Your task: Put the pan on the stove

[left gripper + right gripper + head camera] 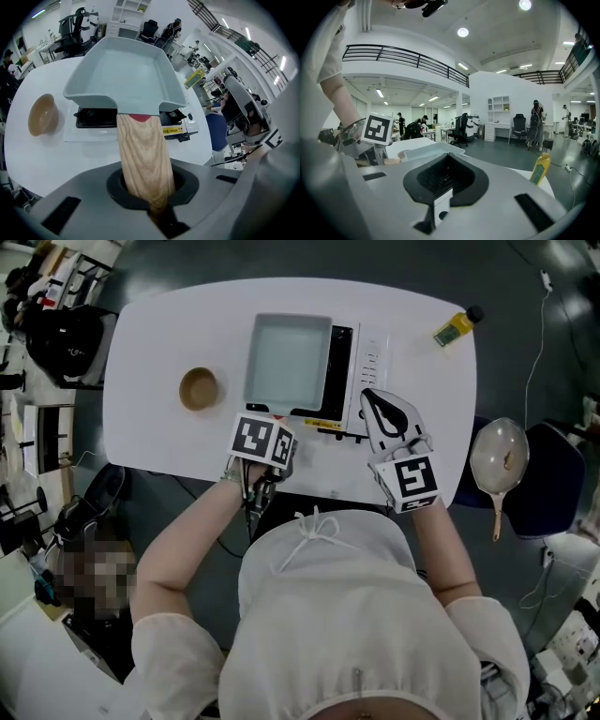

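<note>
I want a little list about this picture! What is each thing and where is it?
pan: square, grey, over the stove; I cannot tell whether it is resting on the stove
left gripper: shut on the pan's wooden handle
right gripper: shut, holding nothing, above the stove's control side
bowl: brown, on the white table, left of the stove
bottle: yellow, near the table's far right corner
round pan: off the table, on the person's right

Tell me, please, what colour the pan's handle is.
The pan's handle is light tan with a wood-grain pattern, seen best in the left gripper view.
</note>
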A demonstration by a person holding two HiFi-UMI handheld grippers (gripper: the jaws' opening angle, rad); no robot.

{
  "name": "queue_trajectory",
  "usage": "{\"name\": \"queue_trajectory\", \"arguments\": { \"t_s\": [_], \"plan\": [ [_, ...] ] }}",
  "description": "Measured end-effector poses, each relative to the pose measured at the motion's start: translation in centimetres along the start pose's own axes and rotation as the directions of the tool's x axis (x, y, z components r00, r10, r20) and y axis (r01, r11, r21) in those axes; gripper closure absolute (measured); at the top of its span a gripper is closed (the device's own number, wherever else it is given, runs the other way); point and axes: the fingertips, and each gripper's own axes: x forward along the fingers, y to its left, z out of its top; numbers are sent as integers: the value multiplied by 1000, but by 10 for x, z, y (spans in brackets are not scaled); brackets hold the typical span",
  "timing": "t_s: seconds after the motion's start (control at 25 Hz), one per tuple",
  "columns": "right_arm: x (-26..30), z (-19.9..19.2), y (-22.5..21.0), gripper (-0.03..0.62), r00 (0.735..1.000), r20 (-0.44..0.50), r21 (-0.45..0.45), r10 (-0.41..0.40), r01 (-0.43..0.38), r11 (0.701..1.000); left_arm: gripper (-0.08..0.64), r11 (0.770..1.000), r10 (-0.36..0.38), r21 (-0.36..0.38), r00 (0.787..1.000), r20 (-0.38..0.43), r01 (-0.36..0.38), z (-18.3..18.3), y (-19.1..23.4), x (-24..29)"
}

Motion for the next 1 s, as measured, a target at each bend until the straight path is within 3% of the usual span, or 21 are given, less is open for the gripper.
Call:
{"name": "queue_trajectory", "arguments": {
  "t_s": [0.24, 0.28, 0.4, 0.44, 0.76, 1.0],
  "plan": [
    [-12, -8, 8, 586, 1000, -21, -10, -1, 1, 1000, 511, 999, 1, 52, 1000, -9, -1, 7, 2, -1],
    [-14, -8, 9, 586, 1000, -24, -10, -8, 7, 1000, 482, 998, -8, 56, 1000, 4, 7, 8, 0, -1],
    [-19, -9, 9, 586, 999, -27, -9, -29, 29, 1000, 276, 999, -26, 46, 998, 61, 23, 11, -5, -2],
    [-21, -9, 9, 586, 999, -26, -11, -37, 37, 999, 261, 999, -22, 42, 997, 80, 19, 12, -5, -3],
    [-36, -6, 34, 586, 994, -37, -40, -102, 101, 994, 229, 996, -8, 90, 981, 196, -10, 11, -6, -32],
    [-50, 5, 48, 586, 977, -34, -37, -211, 210, 977, 230, 980, -17, 195, 957, 289, -41, 16, -10, -73]
  ]
}}
